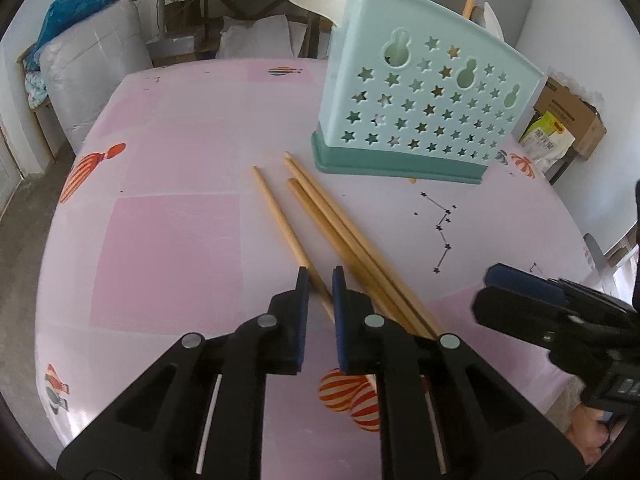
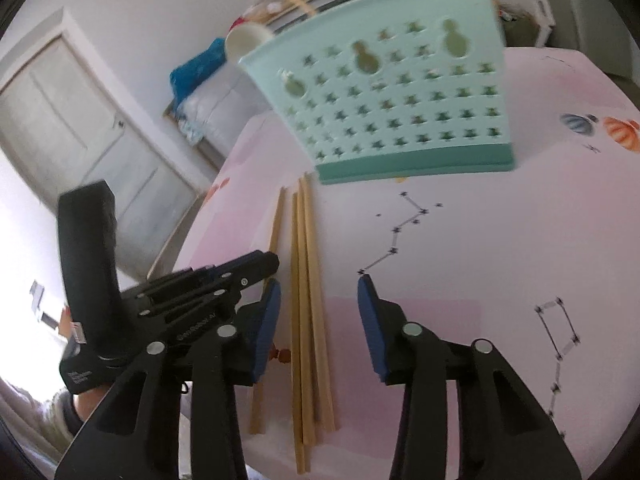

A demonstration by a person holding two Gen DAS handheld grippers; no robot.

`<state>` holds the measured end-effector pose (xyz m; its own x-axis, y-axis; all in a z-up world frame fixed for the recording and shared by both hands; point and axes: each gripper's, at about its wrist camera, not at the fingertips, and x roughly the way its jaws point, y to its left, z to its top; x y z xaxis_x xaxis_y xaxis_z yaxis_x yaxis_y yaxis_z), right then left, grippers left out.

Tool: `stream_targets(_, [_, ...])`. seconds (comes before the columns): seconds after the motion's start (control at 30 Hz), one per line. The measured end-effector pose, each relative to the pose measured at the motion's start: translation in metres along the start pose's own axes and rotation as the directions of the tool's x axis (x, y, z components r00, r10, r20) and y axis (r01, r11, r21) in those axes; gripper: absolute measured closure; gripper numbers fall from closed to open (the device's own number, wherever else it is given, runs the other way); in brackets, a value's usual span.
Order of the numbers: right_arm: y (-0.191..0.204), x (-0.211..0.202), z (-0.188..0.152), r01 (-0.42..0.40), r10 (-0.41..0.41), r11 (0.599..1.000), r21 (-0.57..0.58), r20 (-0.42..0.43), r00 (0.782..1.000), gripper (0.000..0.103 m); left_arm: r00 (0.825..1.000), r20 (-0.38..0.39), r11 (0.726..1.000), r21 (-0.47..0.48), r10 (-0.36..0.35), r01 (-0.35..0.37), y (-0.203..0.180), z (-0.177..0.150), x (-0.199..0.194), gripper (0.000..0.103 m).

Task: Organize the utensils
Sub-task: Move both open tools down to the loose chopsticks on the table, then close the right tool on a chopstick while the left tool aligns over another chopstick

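Chopsticks (image 1: 320, 216) lie loose on your counter (image 1: 168, 240) before the holder (image 1: 424, 104), unsorted; your left claw (image 1: 319, 280) nips one stick, right claw (image 2: 319, 292) stands wide, empty.

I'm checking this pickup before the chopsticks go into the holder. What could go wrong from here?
1. The left gripper has its jaws around one chopstick near its end, so it may pivot or slip when lifted.
2. The right gripper straddles the other chopsticks; closing could catch only some or scatter them.
3. The two grippers work close together and might collide.
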<state>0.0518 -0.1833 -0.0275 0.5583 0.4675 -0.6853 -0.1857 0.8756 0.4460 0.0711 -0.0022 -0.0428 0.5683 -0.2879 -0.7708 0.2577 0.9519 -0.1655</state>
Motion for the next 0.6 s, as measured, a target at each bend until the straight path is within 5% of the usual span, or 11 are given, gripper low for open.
stream_targets(0.23, [0.007,0.031,0.003,0.031,-0.039,0.996,-0.086,-0.094,0.995,0.089,1.0,-0.001,1.0,0.015,0.021,-0.021,0.005,-0.001,-0.003,0.097])
stream_targets(0.6, [0.026,0.039,0.003,0.079,-0.103,0.978,-0.193,-0.116,0.988,0.097,0.999,0.002,0.999,0.018,0.039,-0.039,0.008,-0.003,-0.006,0.098])
